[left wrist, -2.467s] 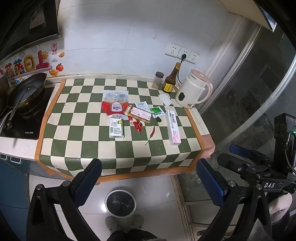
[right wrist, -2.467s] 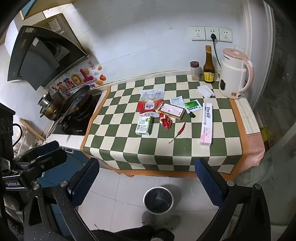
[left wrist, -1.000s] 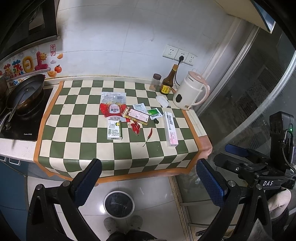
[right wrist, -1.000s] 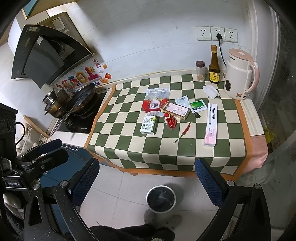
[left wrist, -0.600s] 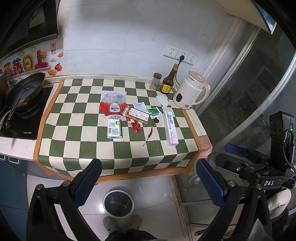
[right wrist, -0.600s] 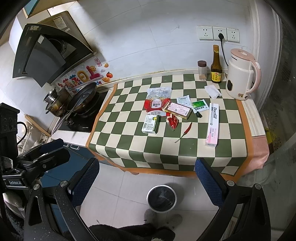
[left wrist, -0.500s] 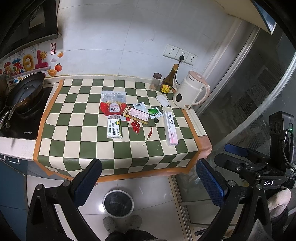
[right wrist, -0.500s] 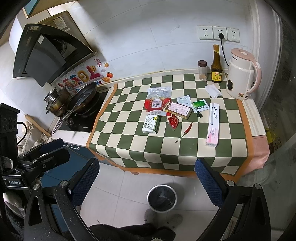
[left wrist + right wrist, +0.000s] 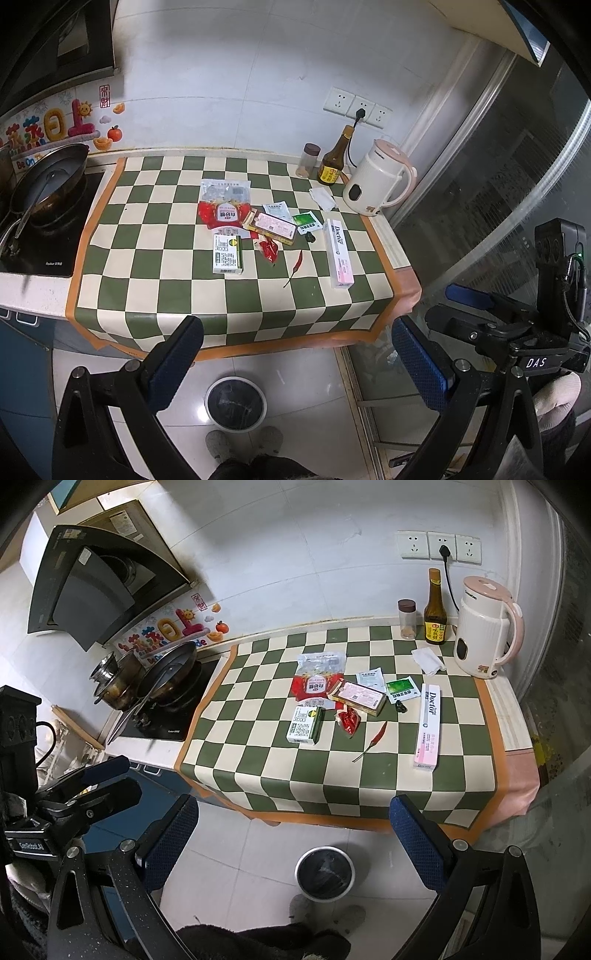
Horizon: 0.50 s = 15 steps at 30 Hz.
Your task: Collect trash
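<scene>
Trash lies on a green-and-cream checked counter mat (image 9: 177, 291) (image 9: 332, 782): a white-green medicine box (image 9: 227, 254) (image 9: 305, 725), a red-clear snack bag (image 9: 224, 204) (image 9: 318, 676), a pink flat box (image 9: 274, 228) (image 9: 359, 697), a red crumpled wrapper (image 9: 269, 249) (image 9: 348, 720), a red chilli (image 9: 297, 261) (image 9: 378, 736), a long pink toothpaste box (image 9: 340, 253) (image 9: 428, 725), a green sachet (image 9: 305, 221) (image 9: 402, 689). A small bin (image 9: 235, 404) (image 9: 325, 873) stands on the floor below. My left gripper (image 9: 295, 365) and right gripper (image 9: 295, 845) are open, empty, held back above the floor.
A kettle (image 9: 376, 183) (image 9: 484, 642), a sauce bottle (image 9: 335, 156) (image 9: 436, 607) and a spice jar (image 9: 308, 160) (image 9: 407, 619) stand at the back right. A wok (image 9: 48, 182) (image 9: 166, 672) sits on the hob at left. A glass door (image 9: 498, 206) bounds the right.
Both views shifted only slightly; the counter sits a little nearer and lower in the right wrist view. Both grippers stayed open and nothing on the mat moved.
</scene>
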Motion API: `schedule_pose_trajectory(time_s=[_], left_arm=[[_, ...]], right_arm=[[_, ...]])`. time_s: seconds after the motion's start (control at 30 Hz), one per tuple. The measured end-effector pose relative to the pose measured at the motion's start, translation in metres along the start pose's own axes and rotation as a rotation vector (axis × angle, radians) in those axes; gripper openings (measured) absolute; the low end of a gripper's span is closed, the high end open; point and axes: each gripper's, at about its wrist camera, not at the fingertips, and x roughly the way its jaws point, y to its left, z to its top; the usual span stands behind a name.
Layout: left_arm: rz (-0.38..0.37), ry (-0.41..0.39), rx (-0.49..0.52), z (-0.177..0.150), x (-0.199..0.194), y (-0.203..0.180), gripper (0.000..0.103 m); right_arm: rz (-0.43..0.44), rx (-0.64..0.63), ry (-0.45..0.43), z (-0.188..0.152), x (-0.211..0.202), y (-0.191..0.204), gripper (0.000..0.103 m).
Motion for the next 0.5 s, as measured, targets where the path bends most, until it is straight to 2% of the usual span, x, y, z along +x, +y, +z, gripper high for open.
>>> schedule_pose_trajectory(time_s=[0.5], left_arm=[[-0.007, 0.002, -0.004, -0.0033, 0.0015, -0.0024, 0.103]], right_arm=[[0.008, 0.003, 0.007, -0.0009, 0.0025, -0.0006, 0.103]])
